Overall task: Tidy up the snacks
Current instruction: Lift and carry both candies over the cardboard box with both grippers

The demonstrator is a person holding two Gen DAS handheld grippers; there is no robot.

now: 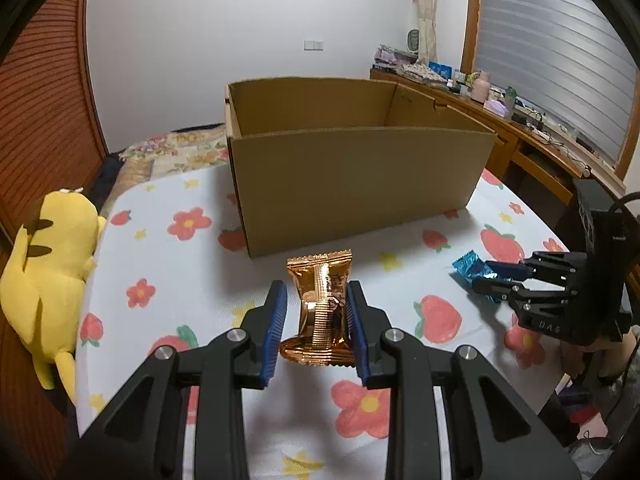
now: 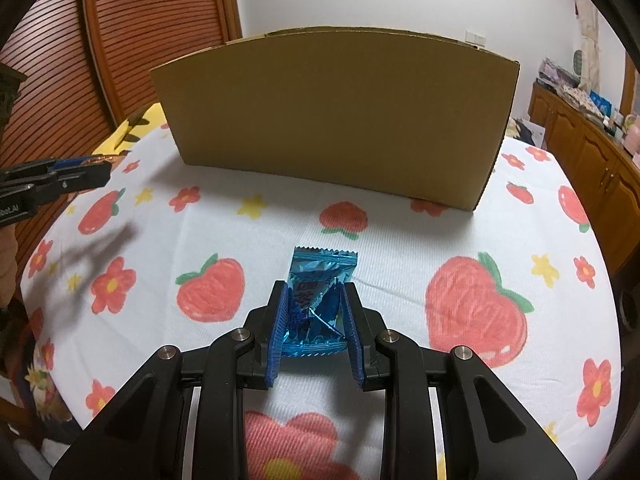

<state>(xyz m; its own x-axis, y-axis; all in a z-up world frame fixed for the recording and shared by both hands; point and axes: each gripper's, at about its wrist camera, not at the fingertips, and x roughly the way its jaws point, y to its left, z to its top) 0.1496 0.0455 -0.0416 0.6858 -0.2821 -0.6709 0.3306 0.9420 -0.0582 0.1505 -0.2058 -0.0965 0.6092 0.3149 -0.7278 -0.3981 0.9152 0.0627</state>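
Observation:
A gold foil snack packet (image 1: 320, 304) sits between the blue pads of my left gripper (image 1: 318, 292), which is shut on it above the flowered tablecloth. My right gripper (image 2: 314, 296) is shut on a blue foil snack packet (image 2: 320, 300). In the left wrist view the right gripper (image 1: 486, 274) shows at the right with the blue packet (image 1: 470, 266). The left gripper (image 2: 102, 166) shows at the left edge of the right wrist view with a sliver of gold packet (image 2: 102, 158). An open cardboard box (image 1: 356, 168) stands behind both packets; it also shows in the right wrist view (image 2: 336, 116).
A white tablecloth (image 2: 240, 240) with strawberries and flowers covers the table. A yellow plush toy (image 1: 48, 276) lies off the table's left edge. A wooden slatted door (image 2: 152, 20) is at the left and a wooden counter (image 1: 520, 132) with clutter at the right.

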